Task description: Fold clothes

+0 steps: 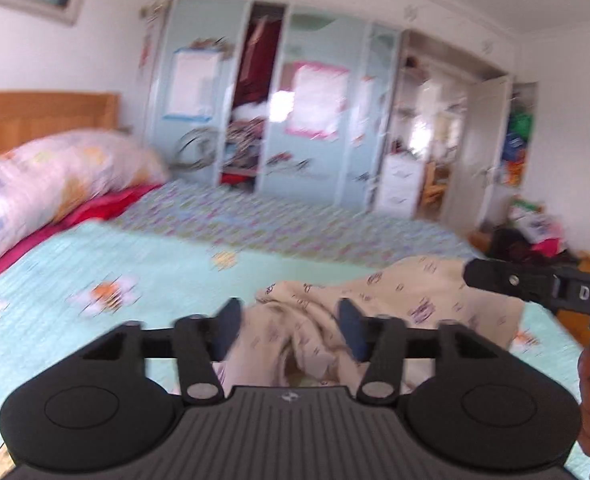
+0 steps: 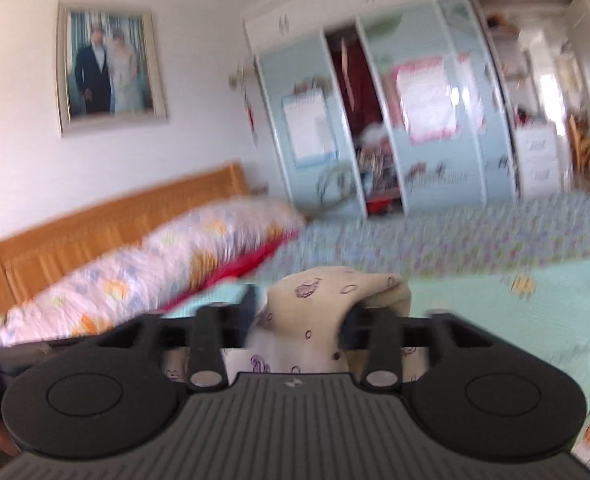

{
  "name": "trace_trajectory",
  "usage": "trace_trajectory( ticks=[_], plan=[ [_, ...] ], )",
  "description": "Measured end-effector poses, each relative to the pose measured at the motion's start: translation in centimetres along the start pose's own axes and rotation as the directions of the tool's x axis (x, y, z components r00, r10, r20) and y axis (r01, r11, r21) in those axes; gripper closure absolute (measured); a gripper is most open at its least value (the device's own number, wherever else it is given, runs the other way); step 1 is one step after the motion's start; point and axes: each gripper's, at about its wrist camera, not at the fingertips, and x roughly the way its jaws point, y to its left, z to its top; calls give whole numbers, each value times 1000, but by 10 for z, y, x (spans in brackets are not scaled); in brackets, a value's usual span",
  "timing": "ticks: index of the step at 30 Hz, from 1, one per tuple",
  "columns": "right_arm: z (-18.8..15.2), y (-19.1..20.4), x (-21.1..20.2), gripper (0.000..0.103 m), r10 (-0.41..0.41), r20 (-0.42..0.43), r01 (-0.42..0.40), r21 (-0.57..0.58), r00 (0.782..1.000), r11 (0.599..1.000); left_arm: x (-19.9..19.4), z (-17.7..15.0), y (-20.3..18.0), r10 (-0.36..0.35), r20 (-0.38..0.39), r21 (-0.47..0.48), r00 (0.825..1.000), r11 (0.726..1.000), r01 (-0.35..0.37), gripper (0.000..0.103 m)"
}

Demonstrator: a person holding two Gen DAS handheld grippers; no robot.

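Hovering left claw point(image 1: 291, 326) spread, nothing pinched | right claw point(image 2: 301, 312) spread, cloth between its fingers, grip unclear | cream printed garment point(image 1: 395, 304) crumpled on bed point(image 1: 135, 256) | step: between folds, likely just released | next: find an edge, re-grip

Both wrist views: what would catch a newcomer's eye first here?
The cream printed garment, bunched on the mint floral bedspread, sits right ahead of both grippers, with cloth showing between the spread fingers of the left gripper and of the right gripper. Behind it, the pale blue wardrobe stands open on dark red clothes, and a framed portrait hangs over the wooden headboard.
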Motion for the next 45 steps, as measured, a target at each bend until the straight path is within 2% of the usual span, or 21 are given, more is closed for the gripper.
trace_trajectory(
  ticks=[1,3,7,10,16,20,23,24,25,26,28,29,31,32,33,35,37,38,40,41,45],
  plan=[
    [-17,2,11,19,-23,-42,24,13,999,1000,0,-16,17,35,-34,-26,999,999,-36,31],
    [-61,9,28,19,-62,-146,70,52,987,996,0,-53,55,76,-125,-98,989,991,-88,31],
    [-148,15,37,19,-109,-336,170,161,936,972,3,-109,110,103,-255,-214,961,964,-160,31],
    [-189,20,46,19,-103,-427,216,227,898,950,4,-122,132,97,-279,-267,955,948,-174,31],
    [-225,34,66,19,-7,-464,165,302,886,939,21,-124,147,112,-256,-271,960,945,-183,31],
    [-242,43,92,19,14,-517,145,266,856,953,42,-129,149,148,-243,-241,959,948,-207,31],
    [-252,47,107,19,18,-519,125,240,854,963,64,-129,153,177,-286,-209,942,948,-242,31],
    [-251,48,114,23,24,-521,116,234,853,965,69,-126,155,179,-307,-202,935,948,-248,31],
    [-248,50,121,49,32,-529,105,227,848,968,75,-123,156,180,-328,-195,927,948,-253,31],
    [-240,50,123,90,27,-528,108,223,849,969,77,-117,157,187,-345,-184,920,948,-261,32],
    [-221,49,126,93,4,-517,127,218,856,968,70,-103,157,192,-314,-174,930,951,-255,32],
    [-211,47,121,93,-14,-483,133,211,875,968,66,-96,156,194,-297,-169,935,953,-252,32],
    [-187,40,96,93,-111,-357,180,167,928,970,55,-85,154,198,-248,-157,948,958,-241,31],
    [-175,36,84,93,-162,-285,209,144,945,967,46,-85,152,194,-217,-152,957,961,-230,31],
    [-168,31,67,93,-213,-230,249,139,950,959,37,-85,150,190,-187,-148,964,965,-218,31],
    [-155,19,29,93,-315,-135,333,150,940,931,19,-91,145,189,-212,-169,959,959,-227,31],
    [-155,15,-9,93,-383,-88,392,131,920,911,-2,-98,142,116,-204,-198,972,967,-157,31],
    [-155,14,-28,93,-413,-69,419,118,908,900,-10,-101,139,111,-196,-196,974,969,-150,31],
    [-165,11,-52,93,-448,-89,455,93,890,886,-20,-104,135,138,-212,-194,967,964,-181,31],
    [-171,8,-61,93,-453,-113,463,96,884,881,-24,-103,134,127,-213,-203,969,964,-171,31],
    [-187,3,-81,88,-421,-168,445,147,892,884,-31,-95,123,100,-204,-188,974,972,-139,31]
  ],
)
